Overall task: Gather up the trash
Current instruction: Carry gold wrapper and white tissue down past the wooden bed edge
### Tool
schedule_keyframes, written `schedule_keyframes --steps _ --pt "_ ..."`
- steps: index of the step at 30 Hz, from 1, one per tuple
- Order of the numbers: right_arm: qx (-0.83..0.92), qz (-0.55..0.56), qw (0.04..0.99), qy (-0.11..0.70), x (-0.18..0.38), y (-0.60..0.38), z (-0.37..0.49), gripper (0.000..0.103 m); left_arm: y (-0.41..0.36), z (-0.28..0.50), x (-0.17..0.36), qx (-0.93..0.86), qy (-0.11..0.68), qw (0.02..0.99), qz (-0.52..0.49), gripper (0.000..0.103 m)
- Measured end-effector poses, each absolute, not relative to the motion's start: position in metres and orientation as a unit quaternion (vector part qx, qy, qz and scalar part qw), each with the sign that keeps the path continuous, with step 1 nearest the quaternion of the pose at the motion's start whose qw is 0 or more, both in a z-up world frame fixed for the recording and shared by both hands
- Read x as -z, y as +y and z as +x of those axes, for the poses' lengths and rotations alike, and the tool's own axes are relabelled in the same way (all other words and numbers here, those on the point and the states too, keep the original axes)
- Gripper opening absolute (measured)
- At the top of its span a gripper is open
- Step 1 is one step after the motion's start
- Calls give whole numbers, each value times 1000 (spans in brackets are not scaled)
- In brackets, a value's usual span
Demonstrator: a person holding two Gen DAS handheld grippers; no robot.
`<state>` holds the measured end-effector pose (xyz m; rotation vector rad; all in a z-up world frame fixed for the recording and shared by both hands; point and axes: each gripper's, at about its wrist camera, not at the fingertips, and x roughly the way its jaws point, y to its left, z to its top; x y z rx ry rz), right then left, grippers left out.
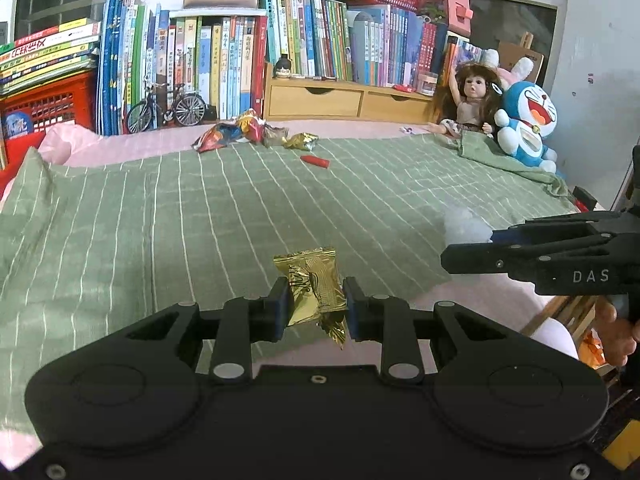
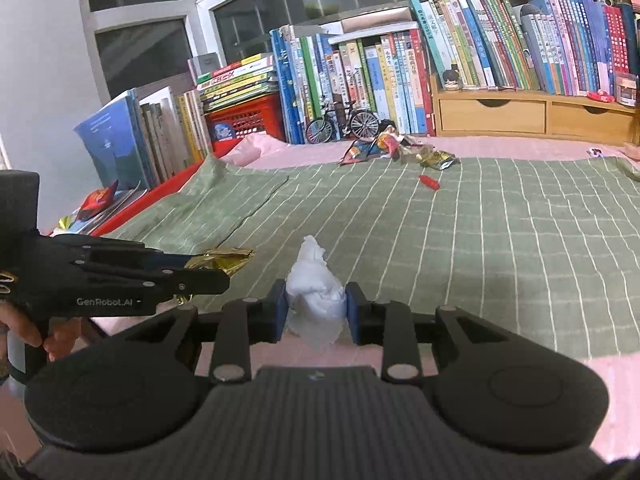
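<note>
Here, at lower centre of the left wrist view, the left gripper (image 1: 316, 306) has its blue pads pressed on a crinkled gold foil wrapper (image 1: 314, 286), a flat pillow-shaped packet with crimped ends, held above the green blanket (image 1: 200, 208), a soft cloth ruled with thin white grid lines. At lower centre of the right wrist view, the right gripper (image 2: 316, 306) is likewise nearly closed, clamping a crumpled white tissue wad (image 2: 316, 284) of irregular, lumpy outline. Toward the upper centre, at the blanket's far edge, lies a heap of glossy, creased snack wrappers (image 1: 240, 134), with a small red cylindrical piece (image 1: 316, 161) just in front. Behind stand upright book spines (image 1: 200, 64), a wire-spoked model bicycle (image 1: 166, 108) and a smooth wooden drawer unit (image 1: 344, 100).
</note>
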<state>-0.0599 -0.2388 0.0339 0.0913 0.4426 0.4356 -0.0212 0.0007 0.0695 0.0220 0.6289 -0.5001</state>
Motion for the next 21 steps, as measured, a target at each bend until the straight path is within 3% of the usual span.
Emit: schedule_keyframes --steps 21 --pt "-262 38 932 248 2 -222 -123 36 16 -111 -57 264 317 911 6 27"
